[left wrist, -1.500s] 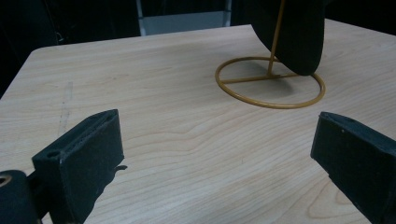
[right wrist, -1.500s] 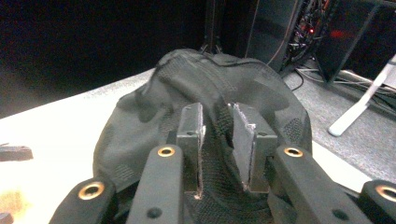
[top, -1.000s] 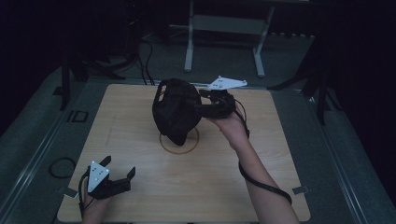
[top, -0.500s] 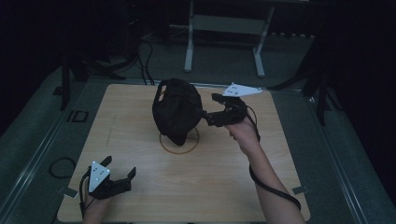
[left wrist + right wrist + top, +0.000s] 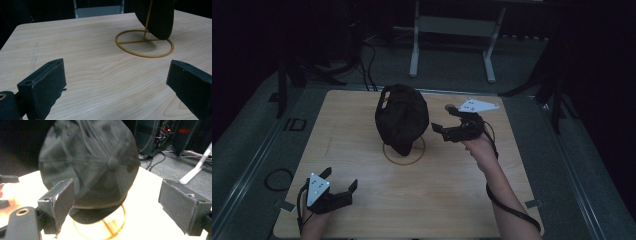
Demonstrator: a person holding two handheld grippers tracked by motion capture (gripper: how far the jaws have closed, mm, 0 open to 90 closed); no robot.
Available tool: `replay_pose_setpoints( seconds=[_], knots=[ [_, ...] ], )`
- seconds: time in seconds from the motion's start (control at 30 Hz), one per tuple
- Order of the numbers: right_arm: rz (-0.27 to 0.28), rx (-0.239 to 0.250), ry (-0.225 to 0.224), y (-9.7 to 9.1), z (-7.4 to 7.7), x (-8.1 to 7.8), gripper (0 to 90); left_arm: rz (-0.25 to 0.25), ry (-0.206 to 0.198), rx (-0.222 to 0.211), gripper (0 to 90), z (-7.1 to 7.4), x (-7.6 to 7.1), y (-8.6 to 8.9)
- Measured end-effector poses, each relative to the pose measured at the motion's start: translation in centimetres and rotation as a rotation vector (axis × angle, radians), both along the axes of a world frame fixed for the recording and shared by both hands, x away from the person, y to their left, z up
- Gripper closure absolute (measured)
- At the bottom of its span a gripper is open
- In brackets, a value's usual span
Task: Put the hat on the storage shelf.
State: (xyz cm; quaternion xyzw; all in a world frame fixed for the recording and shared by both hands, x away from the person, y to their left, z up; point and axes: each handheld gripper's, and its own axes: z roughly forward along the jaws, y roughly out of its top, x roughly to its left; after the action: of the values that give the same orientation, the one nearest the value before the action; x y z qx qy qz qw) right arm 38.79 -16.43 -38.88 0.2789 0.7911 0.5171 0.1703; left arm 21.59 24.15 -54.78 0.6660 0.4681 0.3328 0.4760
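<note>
Right claw [image 5: 443, 119] beside cap [image 5: 402, 117] on stand [image 5: 404, 151]

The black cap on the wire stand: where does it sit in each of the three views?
High view: black cap at table centre, left of the right gripper.
Left gripper view: its lower edge at the top right.
Right gripper view: centre, beyond the open jaws.
Shared landmark: gold ring base.

A black fabric cap [image 5: 402, 117] hangs on a thin yellow wire stand [image 5: 404, 151] near the middle of the pale wooden table [image 5: 362, 130]. The right gripper [image 5: 443, 122] is just right of the cap, apart from it. The left gripper [image 5: 341, 181] sits at the table's near left corner, well apart from the stand.
</note>
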Motion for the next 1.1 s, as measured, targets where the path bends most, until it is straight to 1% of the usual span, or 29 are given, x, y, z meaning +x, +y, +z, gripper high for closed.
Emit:
replay_pose_setpoints(
  seconds=[0.33, 0.4, 0.47, 0.57, 0.63, 0.77, 0.93, 1.0, 1.1],
  knots=[
    [-0.008, -0.028, 0.012, -1.2, -2.1, -0.4, 13.5, 0.006, -0.004, -0.004, 2.9, 0.0, -0.2, 0.2],
    [-0.007, -0.021, 0.022, -1.4, -2.6, -0.4, 13.7, 0.006, -0.002, -0.001, 2.9, 0.0, -0.2, 0.2],
    [-0.008, -0.030, 0.027, -1.5, -3.0, -0.4, 13.6, 0.003, 0.001, 0.001, 2.9, 0.0, -0.1, 0.1],
    [-0.011, -0.027, 0.038, -1.8, -3.7, -0.5, 13.8, 0.003, -0.002, -0.001, 2.9, 0.0, -0.1, 0.1],
    [-0.013, -0.034, 0.036, -2.0, -4.2, -0.6, 13.8, 0.006, -0.004, -0.005, 2.9, 0.1, -0.1, 0.1],
    [-0.011, -0.042, 0.056, -2.3, -5.4, -0.7, 13.8, 0.009, -0.003, -0.005, 2.9, 0.1, -0.1, 0.2],
    [-0.011, -0.038, 0.084, -2.8, -6.9, -0.9, 13.8, 0.008, -0.003, -0.004, 2.9, 0.0, -0.1, 0.2],
    [-0.012, -0.040, 0.088, -3.0, -7.3, -0.9, 13.8, 0.011, -0.003, -0.002, 2.9, 0.0, -0.1, 0.2],
    [-0.014, -0.028, 0.097, -3.3, -7.8, -1.0, 13.8, 0.014, -0.004, -0.003, 2.9, 0.1, -0.1, 0.2]
  ],
)
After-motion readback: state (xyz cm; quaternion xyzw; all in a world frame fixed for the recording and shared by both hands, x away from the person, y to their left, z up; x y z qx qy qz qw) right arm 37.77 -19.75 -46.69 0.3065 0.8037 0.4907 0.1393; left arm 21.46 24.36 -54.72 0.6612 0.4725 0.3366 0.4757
